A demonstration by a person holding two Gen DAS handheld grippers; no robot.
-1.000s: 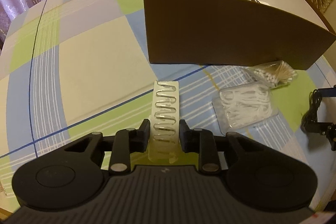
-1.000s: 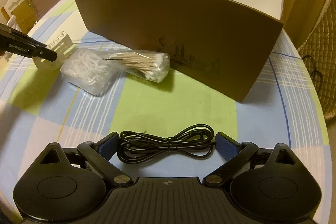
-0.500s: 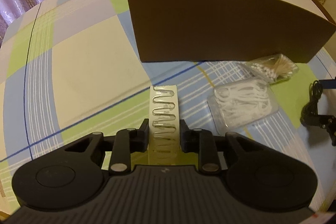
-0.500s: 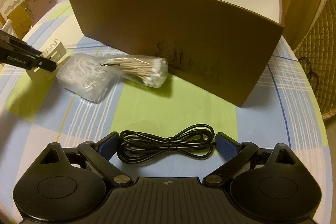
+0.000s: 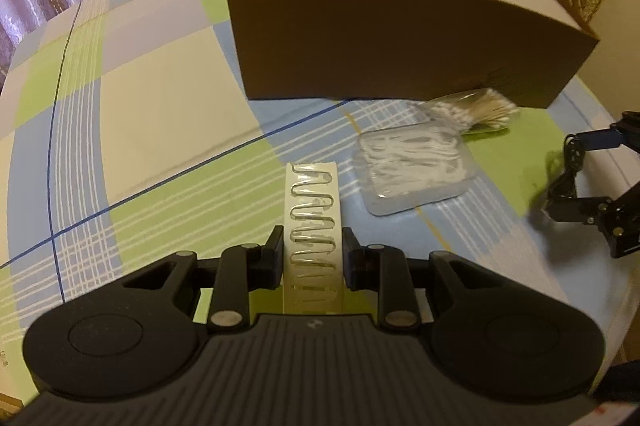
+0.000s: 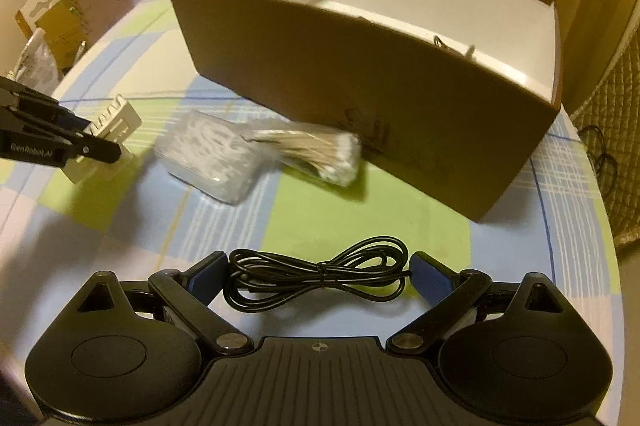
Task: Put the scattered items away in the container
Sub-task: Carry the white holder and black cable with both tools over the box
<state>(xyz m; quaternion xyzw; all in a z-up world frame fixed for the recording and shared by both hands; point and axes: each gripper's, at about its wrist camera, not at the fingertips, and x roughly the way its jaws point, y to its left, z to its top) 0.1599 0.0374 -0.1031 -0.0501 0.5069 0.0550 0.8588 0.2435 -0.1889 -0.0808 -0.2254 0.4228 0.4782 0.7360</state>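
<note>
One large brown cardboard box (image 6: 376,74) with a white inside stands open-topped at 12 o'clock in the right wrist view, on a round table under a checked cloth of blue, green and cream (image 5: 152,114). Inside it, near the right-hand wall, a small dark wiry item (image 6: 440,42) shows above the rim; what it is cannot be told.

Against the box's near wall, at 10 o'clock from the right gripper (image 6: 316,268), lies a clear bag of cotton swabs (image 6: 316,154), blurred, and just to its left, touching it, a clear plastic case of white pieces (image 6: 208,150).

A coiled black cable (image 6: 320,276) sits between the right gripper's blue-padded fingers, which are spread wide at either end of the coil; whether they press it cannot be told.

At 9 o'clock in that view, the left gripper (image 5: 313,256) is closed on a white card with a wavy clear blister (image 5: 314,226), held off the cloth, pointing towards the box at 12 o'clock in its own view.
</note>
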